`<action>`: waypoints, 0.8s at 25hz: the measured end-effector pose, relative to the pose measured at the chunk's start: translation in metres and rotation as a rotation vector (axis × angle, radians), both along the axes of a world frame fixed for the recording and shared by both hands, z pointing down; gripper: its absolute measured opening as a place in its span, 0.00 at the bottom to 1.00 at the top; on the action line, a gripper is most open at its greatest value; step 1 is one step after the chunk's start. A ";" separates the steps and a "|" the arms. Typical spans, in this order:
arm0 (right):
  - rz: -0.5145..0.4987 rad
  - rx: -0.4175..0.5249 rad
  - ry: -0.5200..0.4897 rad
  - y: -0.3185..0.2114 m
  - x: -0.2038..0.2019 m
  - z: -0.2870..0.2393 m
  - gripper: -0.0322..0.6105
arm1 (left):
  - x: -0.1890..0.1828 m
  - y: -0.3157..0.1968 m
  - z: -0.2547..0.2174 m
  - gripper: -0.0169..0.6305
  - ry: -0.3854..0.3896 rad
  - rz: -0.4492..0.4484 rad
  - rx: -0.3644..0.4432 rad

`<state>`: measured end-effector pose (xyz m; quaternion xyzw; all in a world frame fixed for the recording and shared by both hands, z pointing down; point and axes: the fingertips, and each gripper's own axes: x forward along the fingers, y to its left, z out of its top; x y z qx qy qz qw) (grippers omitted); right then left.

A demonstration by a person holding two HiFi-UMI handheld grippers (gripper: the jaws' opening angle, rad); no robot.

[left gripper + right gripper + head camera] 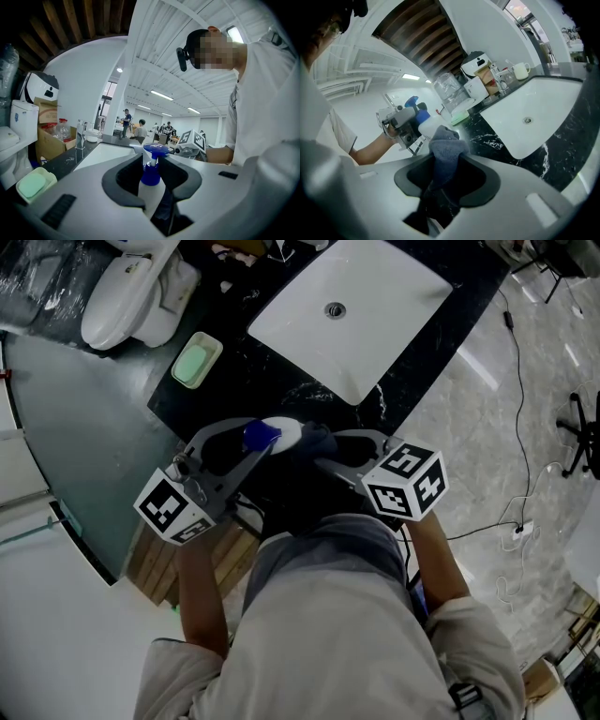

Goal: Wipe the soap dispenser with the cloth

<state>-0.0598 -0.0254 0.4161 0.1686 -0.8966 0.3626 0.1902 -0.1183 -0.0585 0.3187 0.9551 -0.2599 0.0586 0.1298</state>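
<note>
Over the counter's near edge the left tool clamps the soap dispenser, in front of the person. The right tool pinches the cloth, which seems to touch its side: press lightly, rub along it, and hold the dispenser firm.

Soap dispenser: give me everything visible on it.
The soap dispenser is a white, plastic-looking bottle with a blue collar and a flat blue pump head. The left gripper is clamped on its body, holding it roughly upright off the counter, near the sink. The grey-blue cloth in the right gripper lies against its side.
</note>
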 end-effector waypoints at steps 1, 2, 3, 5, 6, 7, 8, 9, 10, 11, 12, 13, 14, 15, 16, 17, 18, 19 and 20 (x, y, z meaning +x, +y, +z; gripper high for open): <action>0.003 0.006 -0.004 0.000 0.000 -0.002 0.27 | 0.000 0.000 0.000 0.18 0.000 0.000 0.000; 0.005 0.011 -0.010 0.000 0.000 -0.005 0.27 | 0.000 0.000 0.001 0.18 0.000 0.000 -0.001; 0.007 0.016 -0.015 -0.001 0.000 -0.008 0.27 | 0.000 0.000 0.001 0.18 0.001 0.000 -0.001; 0.009 0.027 -0.024 -0.001 0.001 -0.013 0.27 | 0.000 0.000 0.001 0.18 0.003 0.000 -0.001; 0.009 0.032 -0.028 -0.002 0.001 -0.016 0.27 | 0.000 0.000 0.001 0.18 0.003 0.000 -0.002; 0.009 0.036 -0.032 -0.002 0.000 -0.018 0.27 | 0.000 0.000 0.000 0.18 0.003 0.000 -0.002; 0.010 0.039 -0.035 -0.003 0.001 -0.020 0.27 | 0.000 0.000 0.000 0.18 0.002 0.000 -0.002; 0.011 0.042 -0.039 -0.003 0.001 -0.022 0.27 | 0.000 0.000 0.000 0.18 0.003 0.001 -0.002; 0.012 0.046 -0.041 -0.003 0.001 -0.023 0.27 | 0.000 0.000 0.000 0.18 0.004 0.001 -0.002; 0.013 0.051 -0.044 -0.004 0.001 -0.025 0.27 | 0.000 0.000 0.000 0.18 0.005 0.001 -0.002; 0.013 0.055 -0.048 -0.004 0.001 -0.027 0.27 | 0.000 -0.001 0.000 0.18 0.006 0.001 -0.002; 0.014 0.059 -0.052 -0.004 0.001 -0.029 0.27 | 0.000 -0.001 0.001 0.18 0.006 0.002 -0.002; 0.015 0.062 -0.057 -0.004 0.001 -0.031 0.27 | 0.000 -0.001 0.001 0.18 0.007 0.002 -0.002; 0.016 0.065 -0.061 -0.003 0.001 -0.034 0.27 | 0.000 0.000 0.001 0.18 0.007 0.002 -0.003; 0.018 0.069 -0.065 -0.004 0.001 -0.036 0.27 | 0.000 0.000 0.001 0.18 0.007 0.003 -0.004; 0.019 0.073 -0.067 -0.004 0.001 -0.038 0.27 | 0.000 0.000 0.001 0.18 0.007 0.003 -0.004; 0.020 0.080 -0.069 -0.004 0.002 -0.040 0.27 | 0.000 0.000 0.001 0.18 0.007 0.003 -0.004; 0.021 0.087 -0.071 -0.005 0.002 -0.043 0.27 | 0.000 0.000 0.001 0.18 0.008 0.002 -0.003; 0.022 0.093 -0.073 -0.006 0.002 -0.045 0.27 | 0.000 0.000 0.001 0.18 0.009 0.000 -0.002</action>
